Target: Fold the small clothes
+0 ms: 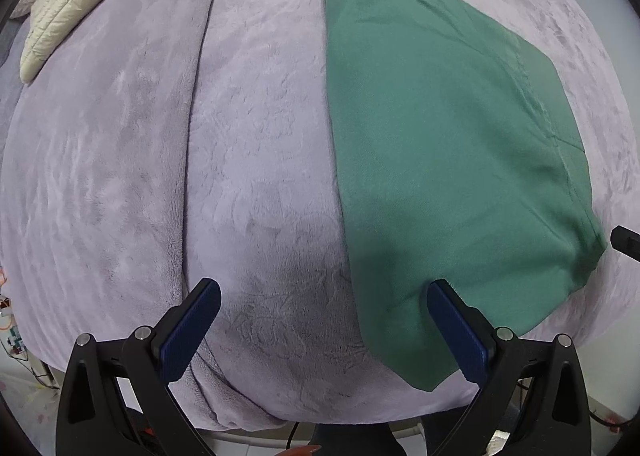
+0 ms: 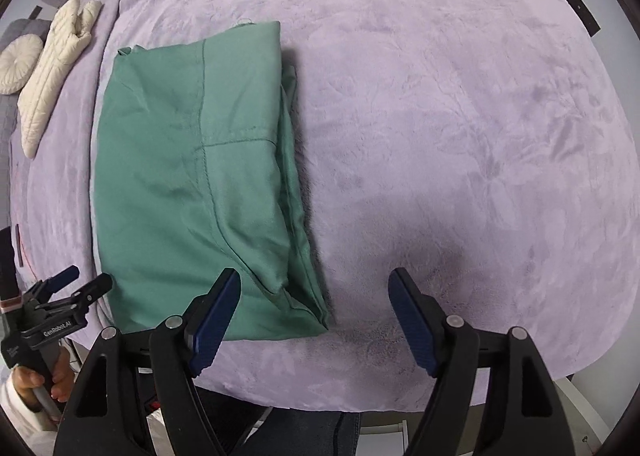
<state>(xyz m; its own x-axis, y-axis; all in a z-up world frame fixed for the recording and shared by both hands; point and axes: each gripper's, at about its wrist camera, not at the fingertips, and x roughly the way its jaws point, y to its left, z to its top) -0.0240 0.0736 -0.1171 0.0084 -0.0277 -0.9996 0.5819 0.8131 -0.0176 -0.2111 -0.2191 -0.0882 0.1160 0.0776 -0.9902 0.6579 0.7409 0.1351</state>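
- Green garment (image 2: 200, 183) lies on the purple blanket (image 2: 440, 135) that covers the bed, in the left half of the right wrist view and the right half of the left wrist view.
- It already looks folded into a long, fairly neat rectangle: several layers stack along its right edge in the right wrist view, and stitched seams cross the top layer.
- Judging from that, the lengthwise folds seem done; a last fold across the length may remain, or the piece may be finished.
- Left hand-held gripper (image 1: 322, 332) has its fingers spread apart with nothing between them; its right finger sits over the near corner of the garment, and I cannot tell whether it touches.
- Right hand-held gripper (image 2: 314, 320) is likewise spread and empty, straddling the near right corner of the garment, its left finger over the cloth and its right finger over bare blanket.
- Cream quilted piece (image 2: 52, 71) lies at the upper left of both views, well apart from the garment; whether it is clothing awaiting folding is unclear.
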